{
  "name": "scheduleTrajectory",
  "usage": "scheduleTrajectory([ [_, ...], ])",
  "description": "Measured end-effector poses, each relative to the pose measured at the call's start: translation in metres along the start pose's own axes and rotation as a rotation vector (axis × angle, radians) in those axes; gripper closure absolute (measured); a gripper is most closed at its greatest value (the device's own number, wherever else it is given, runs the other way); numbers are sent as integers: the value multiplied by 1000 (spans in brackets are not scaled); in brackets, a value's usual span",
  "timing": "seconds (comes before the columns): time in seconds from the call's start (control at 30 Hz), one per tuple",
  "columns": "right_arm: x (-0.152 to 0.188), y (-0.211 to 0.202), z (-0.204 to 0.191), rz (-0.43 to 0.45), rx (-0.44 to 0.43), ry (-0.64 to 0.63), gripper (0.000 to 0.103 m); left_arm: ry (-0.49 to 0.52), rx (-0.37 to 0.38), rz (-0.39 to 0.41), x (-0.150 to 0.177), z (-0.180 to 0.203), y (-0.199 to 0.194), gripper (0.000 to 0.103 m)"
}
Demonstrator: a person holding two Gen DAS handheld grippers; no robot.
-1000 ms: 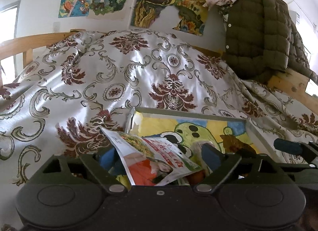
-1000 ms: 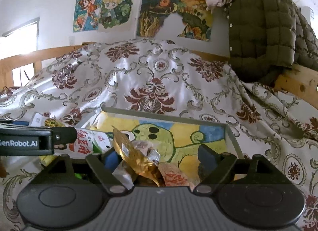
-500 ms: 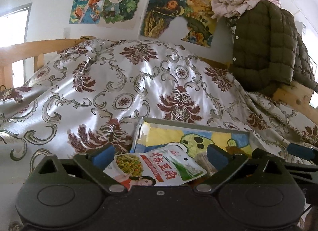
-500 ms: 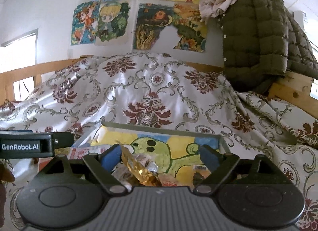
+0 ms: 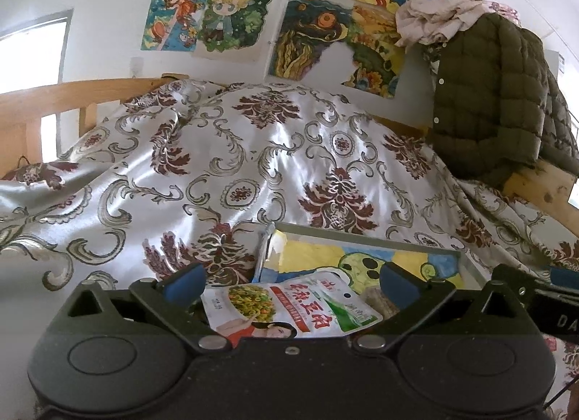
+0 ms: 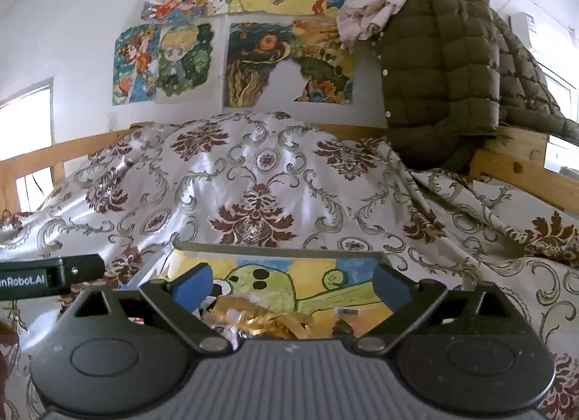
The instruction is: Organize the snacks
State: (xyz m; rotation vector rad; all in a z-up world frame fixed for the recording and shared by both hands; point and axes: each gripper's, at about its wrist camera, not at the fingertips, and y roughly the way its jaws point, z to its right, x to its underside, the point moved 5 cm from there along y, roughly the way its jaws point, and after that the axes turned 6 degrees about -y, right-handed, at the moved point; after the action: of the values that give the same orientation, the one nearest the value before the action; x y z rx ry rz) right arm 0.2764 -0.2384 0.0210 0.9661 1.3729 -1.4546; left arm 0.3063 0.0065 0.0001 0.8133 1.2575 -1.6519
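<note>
My left tool (image 5: pixel 291 280) has its blue pads (image 5: pixel 186 280) spread wide and the jaws are opening. Between them, touching neither pad, lies a white snack packet (image 5: pixel 293 308) with red Chinese lettering on a red band, a picture of green beans and a green corner; I cannot read the characters with confidence. The packet rests at the near left end of a shallow tray (image 5: pixel 362 235) whose floor is a painted green cartoon creature on yellow and blue.

My right tool (image 6: pixel 292 288) is also wide apart and opening, with a crinkled gold foil wrapper (image 6: pixel 253 318) lying loose below the gap, inside the same tray (image 6: pixel 275 248). A small barcode sticker (image 6: pixel 347 310) sits on the tray floor beside it. The other tool's arm (image 6: pixel 50 275), at the left edge of the right view, reads "nRobot.AI".

The tray sits on a bed covered by a shiny floral bedspread (image 5: pixel 253 152). Cartoon posters (image 6: pixel 163 62) hang on the wall, and an olive quilted jacket (image 6: pixel 441 72) hangs over the bed frame.
</note>
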Motion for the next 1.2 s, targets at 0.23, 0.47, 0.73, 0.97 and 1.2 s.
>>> scheduleTrajectory([
  [0.23,-2,-13,7,11,-3,38,0,6,-27,19,1,-3,-19,1],
  [0.47,-2,-33,7,15,-11,48,0,14,-42,29,2,-3,-42,1],
  [0.73,5,-62,9,21,-15,43,0,48,-55,50,6,2,-67,1],
  [0.97,18,-84,11,3,-18,41,0,39,-74,36,21,2,-91,1],
  [1.2,34,-111,7,-20,-24,17,0,55,-110,-4,44,0,-118,1],
])
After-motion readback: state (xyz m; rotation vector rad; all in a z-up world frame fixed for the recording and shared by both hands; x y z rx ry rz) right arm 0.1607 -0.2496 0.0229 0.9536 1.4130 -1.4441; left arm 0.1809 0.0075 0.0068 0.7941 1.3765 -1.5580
